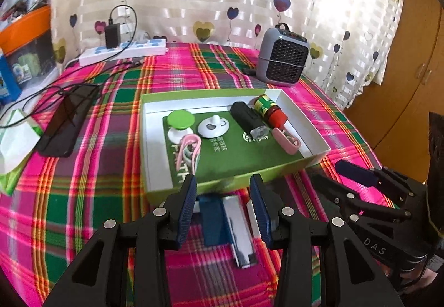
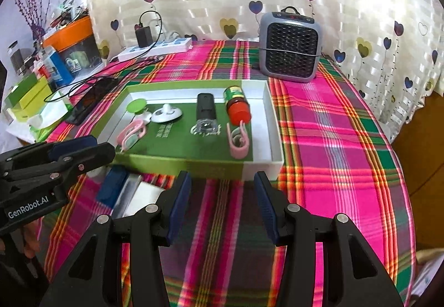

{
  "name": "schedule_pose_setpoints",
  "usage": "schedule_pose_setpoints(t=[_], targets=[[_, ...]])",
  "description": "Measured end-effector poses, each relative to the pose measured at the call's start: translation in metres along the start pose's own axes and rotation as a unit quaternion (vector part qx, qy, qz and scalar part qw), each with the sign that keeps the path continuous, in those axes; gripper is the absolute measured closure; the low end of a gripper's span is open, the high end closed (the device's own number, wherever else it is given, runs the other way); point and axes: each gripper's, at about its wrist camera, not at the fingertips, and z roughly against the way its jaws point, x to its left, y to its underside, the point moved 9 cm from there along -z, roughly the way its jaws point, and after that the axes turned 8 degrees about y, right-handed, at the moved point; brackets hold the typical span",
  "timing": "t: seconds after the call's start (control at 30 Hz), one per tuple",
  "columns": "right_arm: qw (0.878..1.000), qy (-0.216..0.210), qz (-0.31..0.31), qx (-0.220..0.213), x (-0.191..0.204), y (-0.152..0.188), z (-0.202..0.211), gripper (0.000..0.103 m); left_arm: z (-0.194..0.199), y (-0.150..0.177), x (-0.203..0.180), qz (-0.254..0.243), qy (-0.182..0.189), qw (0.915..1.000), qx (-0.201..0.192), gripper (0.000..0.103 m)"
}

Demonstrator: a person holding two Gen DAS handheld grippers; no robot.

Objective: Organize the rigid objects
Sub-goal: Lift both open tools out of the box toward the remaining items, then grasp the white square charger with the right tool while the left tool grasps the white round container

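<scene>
A shallow green box (image 1: 249, 174) (image 2: 211, 166) lies open on the plaid tablecloth. In it are a black torch (image 1: 248, 118) (image 2: 205, 112), a red-capped bottle (image 1: 270, 110) (image 2: 237, 105), pink clips (image 1: 285, 140) (image 2: 238, 141), a white disc (image 1: 213, 126) and a green-topped knob (image 1: 179, 121). In front of the box lie a blue case (image 1: 213, 221) (image 2: 111, 187) and a silver bar (image 1: 240, 232) (image 2: 129, 193). My left gripper (image 1: 222, 182) (image 2: 76, 147) hovers open above these two. My right gripper (image 2: 222, 182) (image 1: 340, 175) is open over bare cloth, nothing between its pads.
A grey fan heater (image 1: 283, 57) (image 2: 290, 48) stands behind the box. A power strip (image 1: 125, 53) with cables, a black phone (image 1: 66, 123) and a tissue pack (image 1: 14, 140) lie to the left. A wooden cabinet (image 1: 410, 79) borders the table's rounded right edge.
</scene>
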Motion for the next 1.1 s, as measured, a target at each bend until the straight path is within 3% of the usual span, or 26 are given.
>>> schedule_pose_setpoints(t=[0.4,0.77,1.1], targets=[[1.0,-0.013,0.001,0.002,0.026,0.023,0.011,0.055,0.03,0.035,0.024,0.024,0.001,0.9997,-0.01,0.064],[0.998,-0.05,-0.024,0.02,0.053,0.03,0.007,0.055,0.045,0.058,0.054,0.053,0.009,0.9985,-0.014,0.064],[0.998,-0.037,-0.027,0.045,0.064,0.03,-0.01,0.055,0.038,0.062,0.061,0.059,0.029,0.9978,-0.005,0.064]])
